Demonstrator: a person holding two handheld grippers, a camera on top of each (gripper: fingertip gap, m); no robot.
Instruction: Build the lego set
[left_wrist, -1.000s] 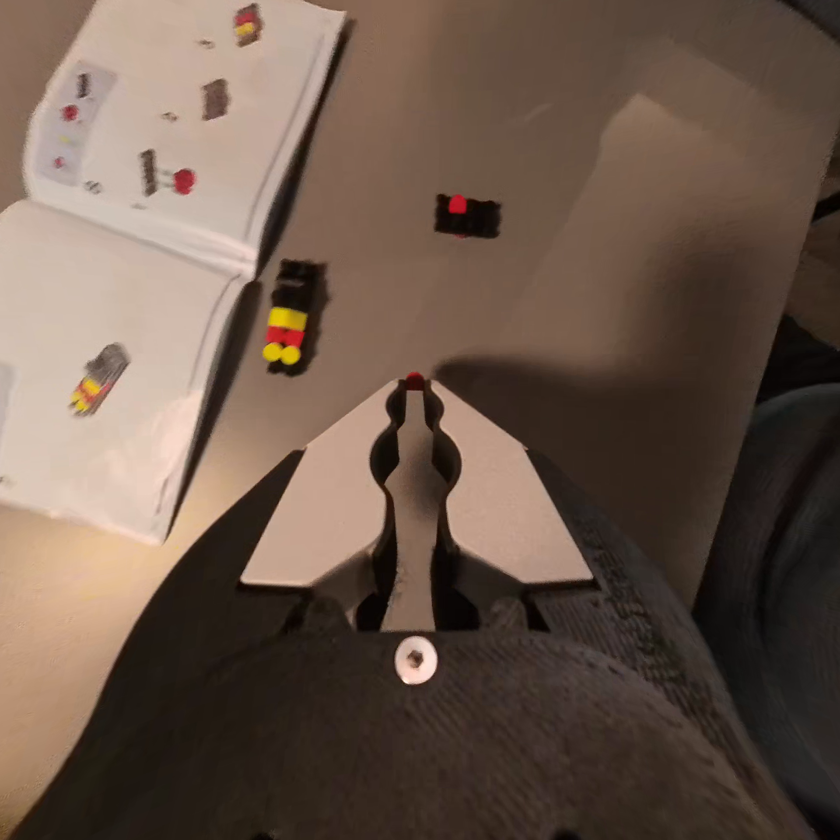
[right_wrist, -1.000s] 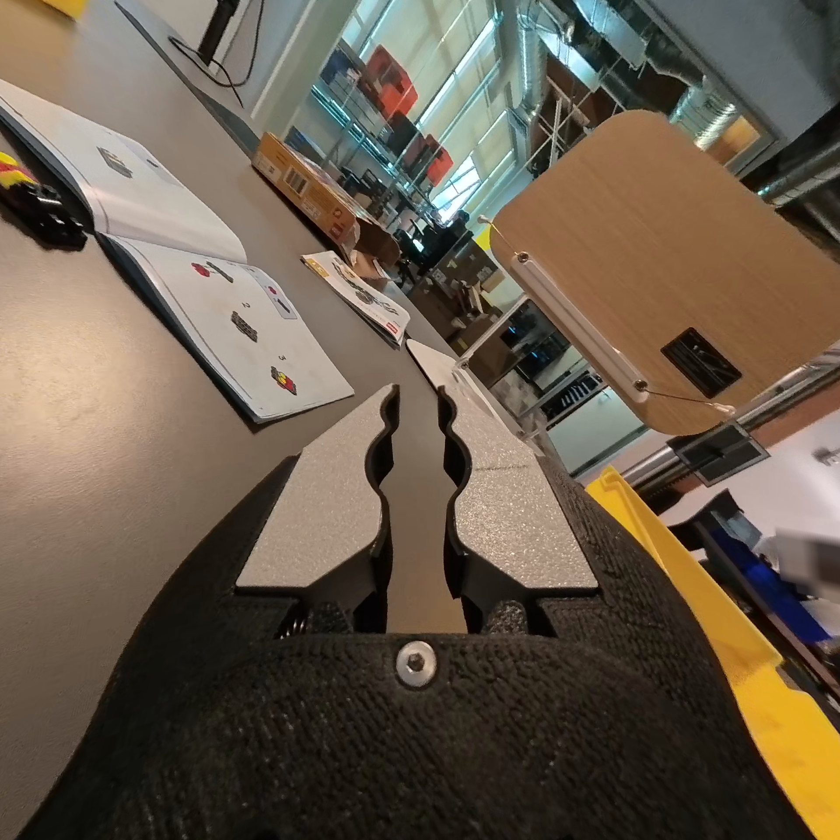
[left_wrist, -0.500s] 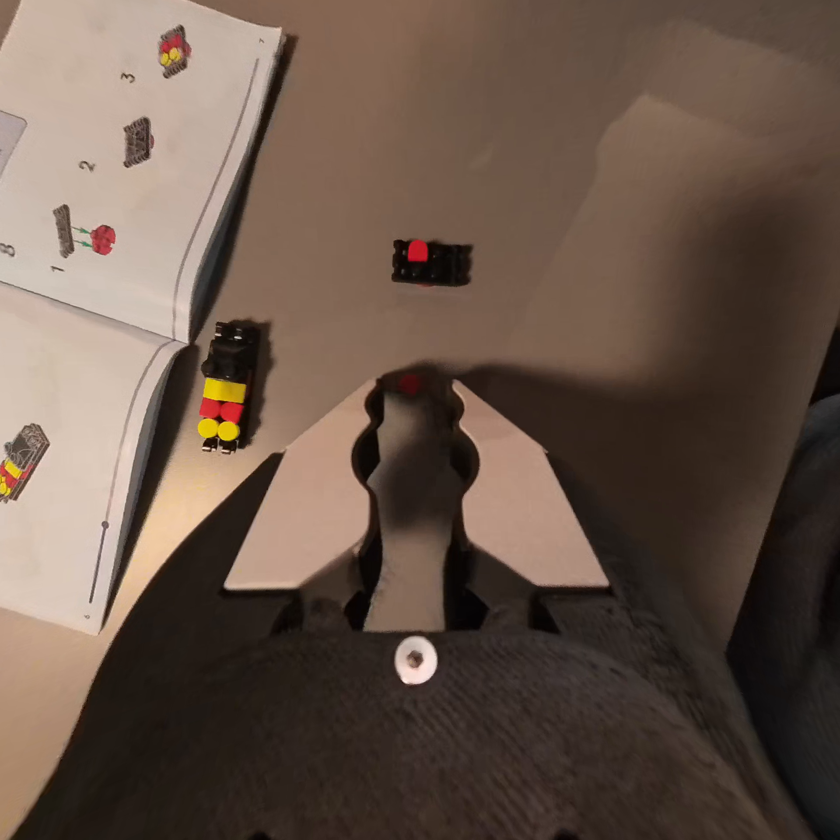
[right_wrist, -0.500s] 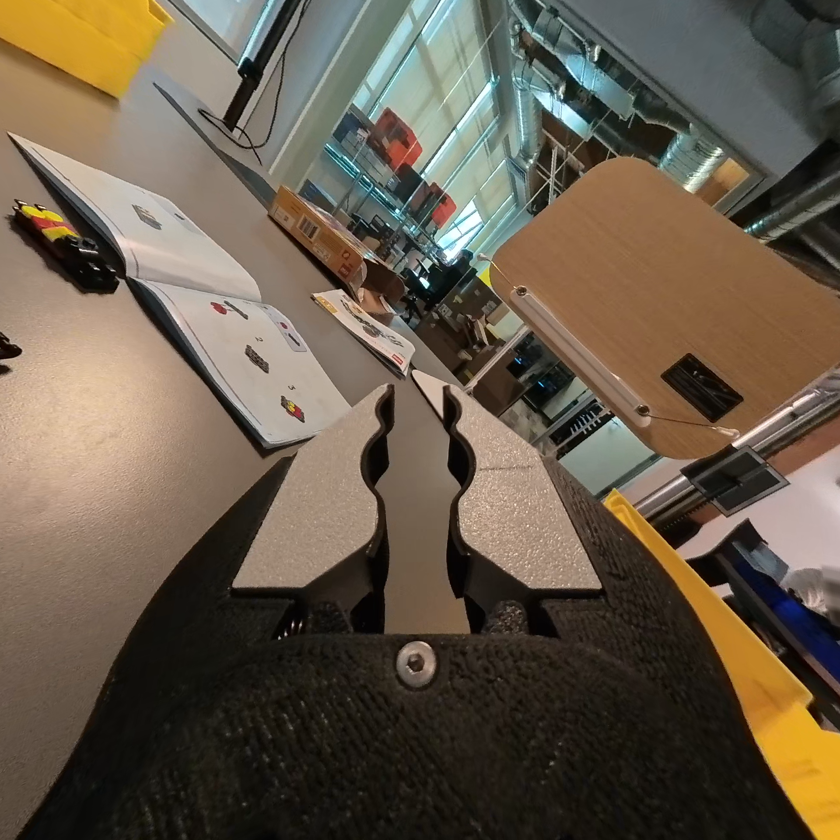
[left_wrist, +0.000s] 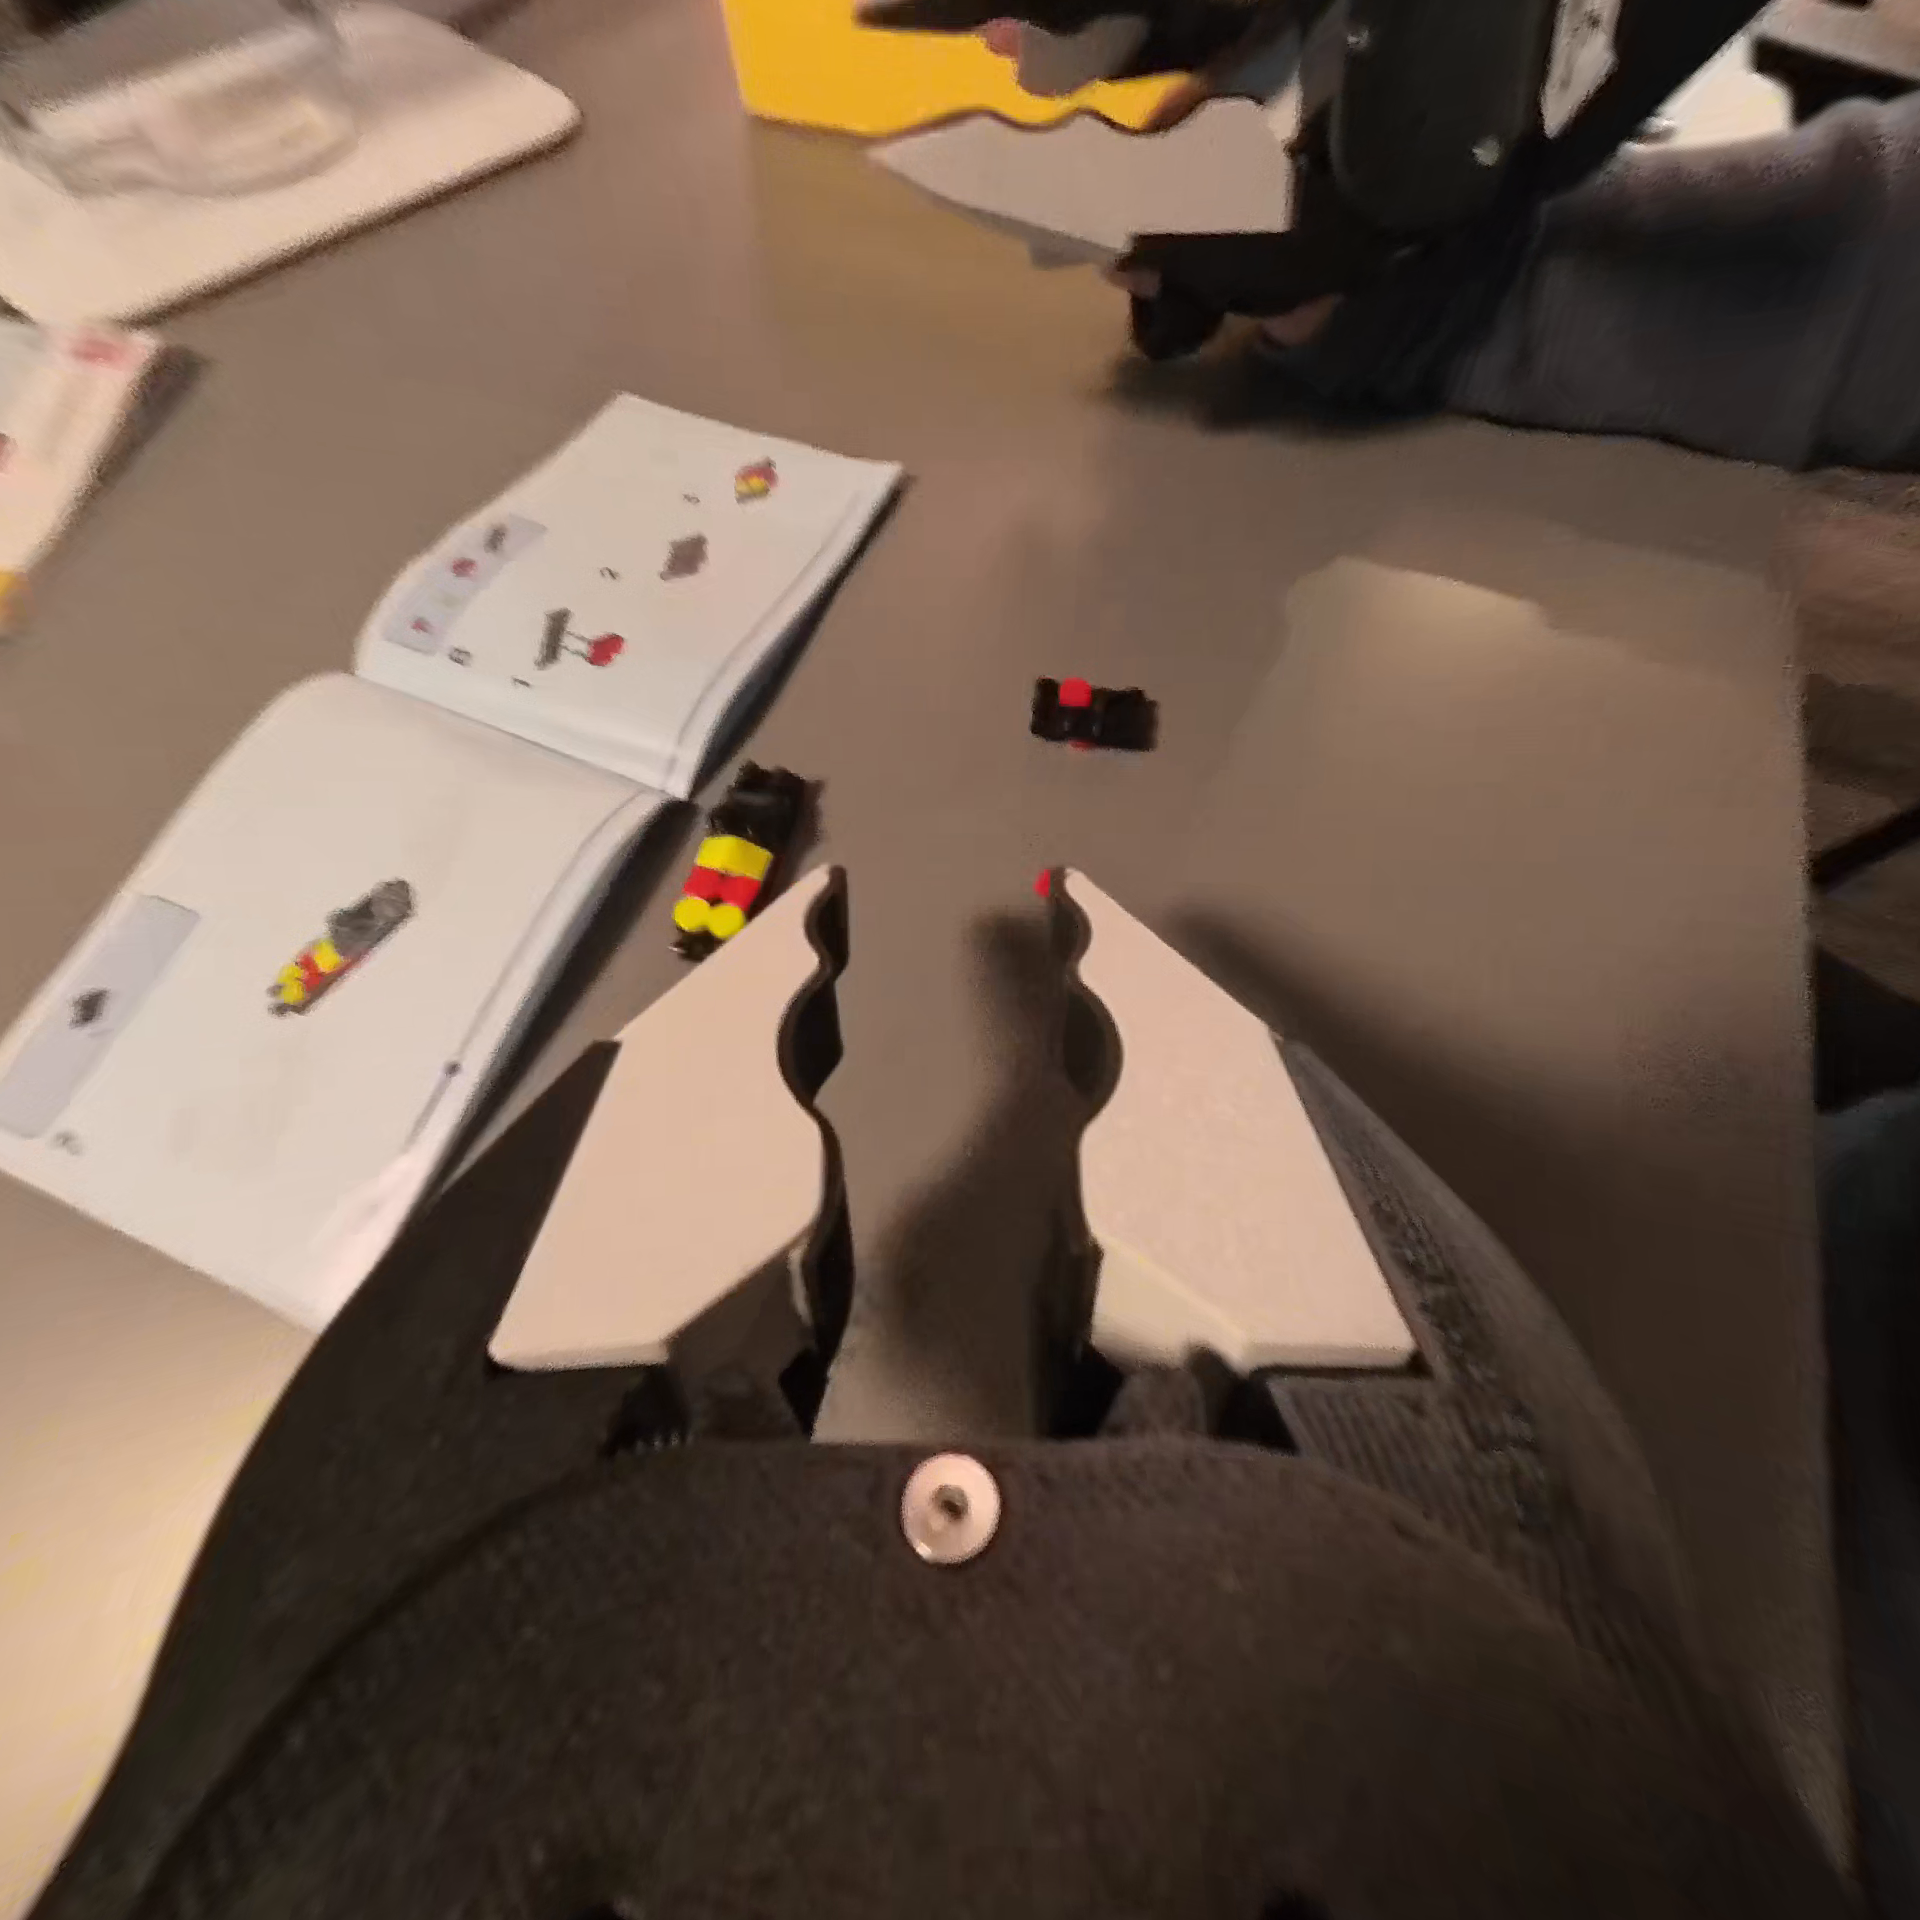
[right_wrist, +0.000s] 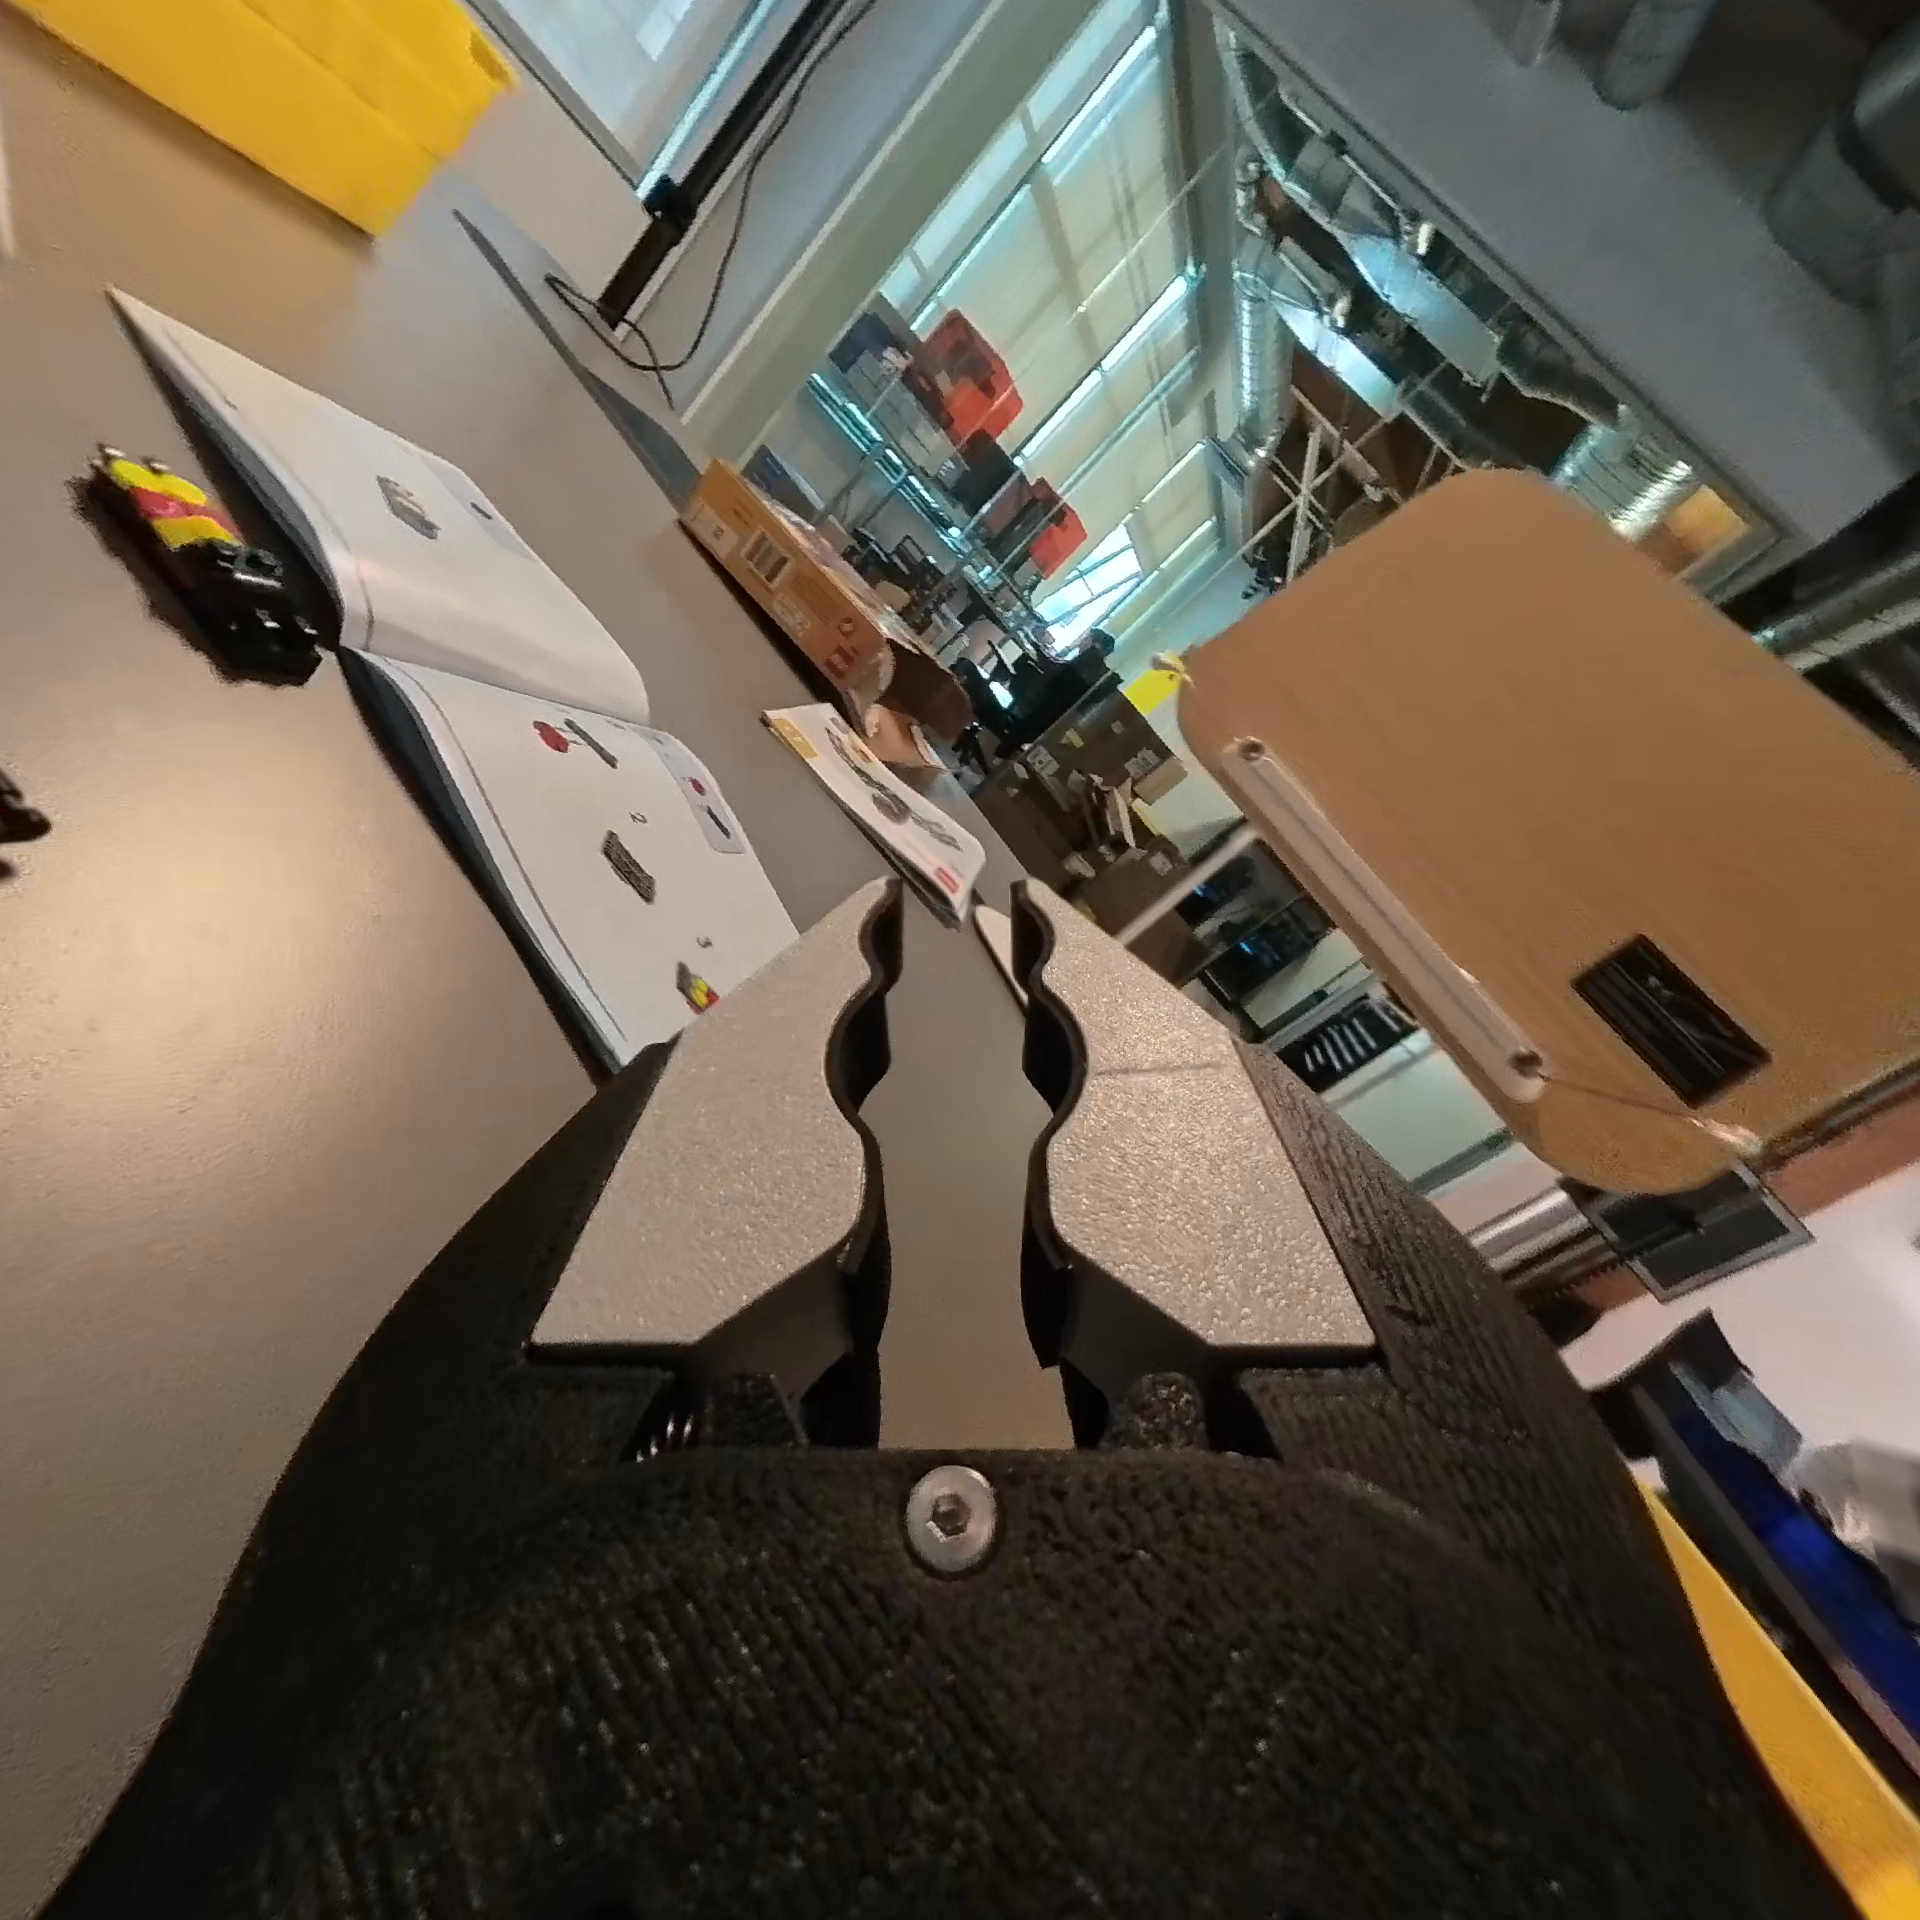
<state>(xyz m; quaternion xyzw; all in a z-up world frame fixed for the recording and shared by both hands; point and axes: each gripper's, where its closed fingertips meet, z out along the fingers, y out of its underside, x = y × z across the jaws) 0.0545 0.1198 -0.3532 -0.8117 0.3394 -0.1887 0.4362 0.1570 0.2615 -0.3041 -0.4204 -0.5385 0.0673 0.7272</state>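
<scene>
My left gripper (left_wrist: 945, 888) is open above the grey table (left_wrist: 1455, 935). A small red piece (left_wrist: 1043, 883) shows at the inner tip of its right finger; I cannot tell whether it sticks there or lies on the table. A black plate with one red stud (left_wrist: 1091, 713) lies ahead. A black, yellow and red assembly (left_wrist: 740, 864) lies beside the open instruction booklet (left_wrist: 436, 821). My right gripper (right_wrist: 954, 902) is slightly open and empty, low over the table. The assembly (right_wrist: 197, 561) and booklet (right_wrist: 499, 707) also show in the right wrist view.
A yellow bin (left_wrist: 914, 52) and a white pad (left_wrist: 249, 177) sit at the table's far side. A person's gloved hand and sleeve (left_wrist: 1455, 249) rest at the far right. In the right wrist view a second leaflet (right_wrist: 883, 810), a cardboard box (right_wrist: 800, 571) and a wooden panel (right_wrist: 1558, 821) show. Between my right fingertips and the wooden panel (right_wrist: 1558, 821) there is roughly 35 centimeters.
My left gripper opened from shut on the small red piece and pulled back and up, so more of the table shows. My right gripper stayed slightly open and shifted a little.
</scene>
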